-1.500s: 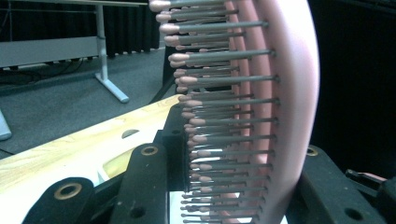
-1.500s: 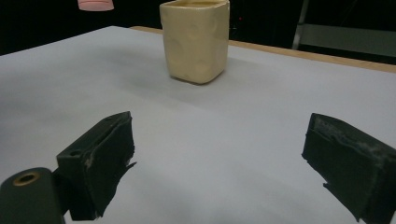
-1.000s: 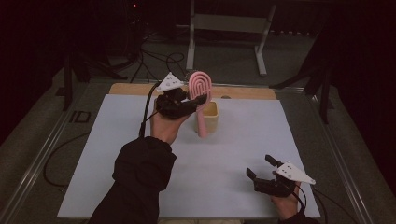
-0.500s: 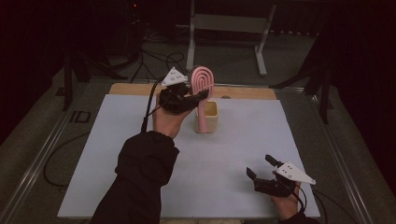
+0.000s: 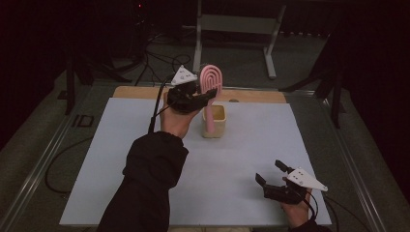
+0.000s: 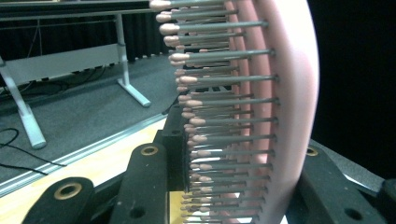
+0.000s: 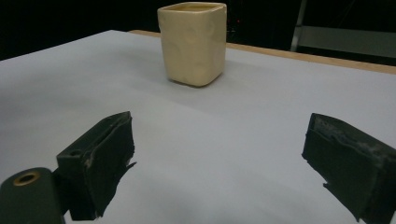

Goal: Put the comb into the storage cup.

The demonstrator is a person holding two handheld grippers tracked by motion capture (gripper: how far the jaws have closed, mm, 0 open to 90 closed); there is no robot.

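Right now the left tool (image 5: 209,94) is pinching a pink hairbrush (image 5: 212,99) by its head, near the far edge of the tabletop (image 5: 121,159) and about midway along it. In the left gripper view the black jaws press on either side of the brush head (image 6: 261,112), one against the rows of pink-tipped bristles and one against the smooth back, so the grip is firm and across the head's thin direction.

The brush stands close to upright: its long axis runs from the oval head at the top down through the handle, whose lower end sits at the near-left side of the cream square cup (image 5: 216,121). From the high view I cannot tell whether the handle tip is already inside the cup's mouth or just in front of its rim. The cup lies straight below the left tool, so my guess is that the coming move is a short drop along the brush's own axis, with the handle kept clear of the rim.

The right tool (image 5: 273,174) rests near the tabletop's near right corner, its jaws spread with nothing between them, well apart from the cup (image 7: 194,43). The left hand is plainly the nearer one.
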